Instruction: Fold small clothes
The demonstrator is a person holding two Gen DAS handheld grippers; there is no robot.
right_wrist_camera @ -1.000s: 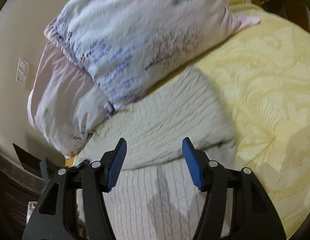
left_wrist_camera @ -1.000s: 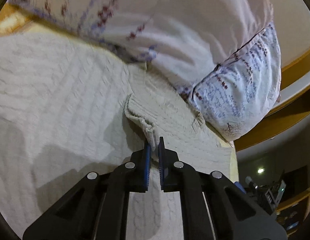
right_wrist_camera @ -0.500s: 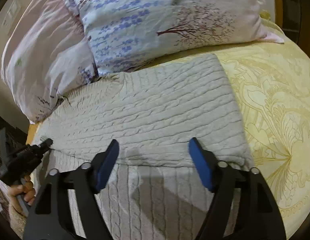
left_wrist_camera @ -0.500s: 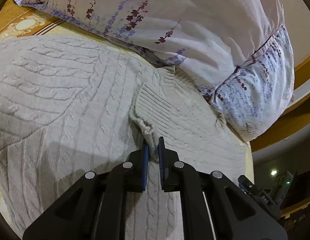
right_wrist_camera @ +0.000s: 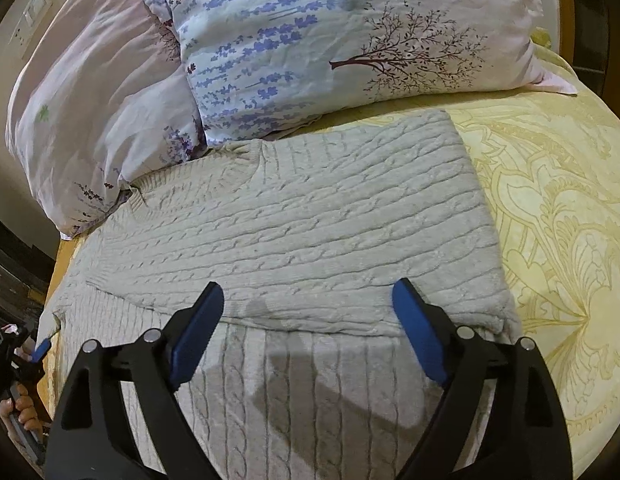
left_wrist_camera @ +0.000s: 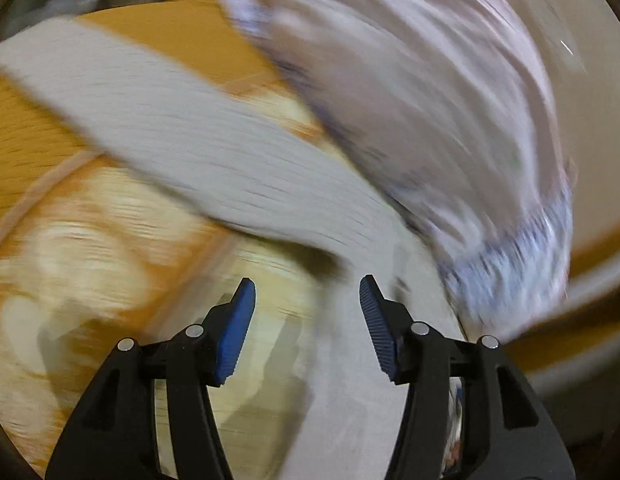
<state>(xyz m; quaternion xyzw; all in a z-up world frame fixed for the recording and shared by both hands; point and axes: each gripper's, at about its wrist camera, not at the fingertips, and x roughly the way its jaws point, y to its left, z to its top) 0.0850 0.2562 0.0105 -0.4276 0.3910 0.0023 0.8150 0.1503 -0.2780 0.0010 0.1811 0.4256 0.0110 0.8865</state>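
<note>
We see a bed with a yellow patterned bedspread (right_wrist_camera: 558, 216), two floral pillows (right_wrist_camera: 350, 40) piled against a plain cream wall (right_wrist_camera: 14, 4), a light switch plate (right_wrist_camera: 34, 12) there, warm indoor light overall.

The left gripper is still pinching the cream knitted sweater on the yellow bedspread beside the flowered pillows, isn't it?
Not quite. The left wrist view shows the left gripper open, with nothing between its blue pads. The sweater does lie on the yellow bedspread beside the flowered pillows, as the right wrist view shows.
</note>
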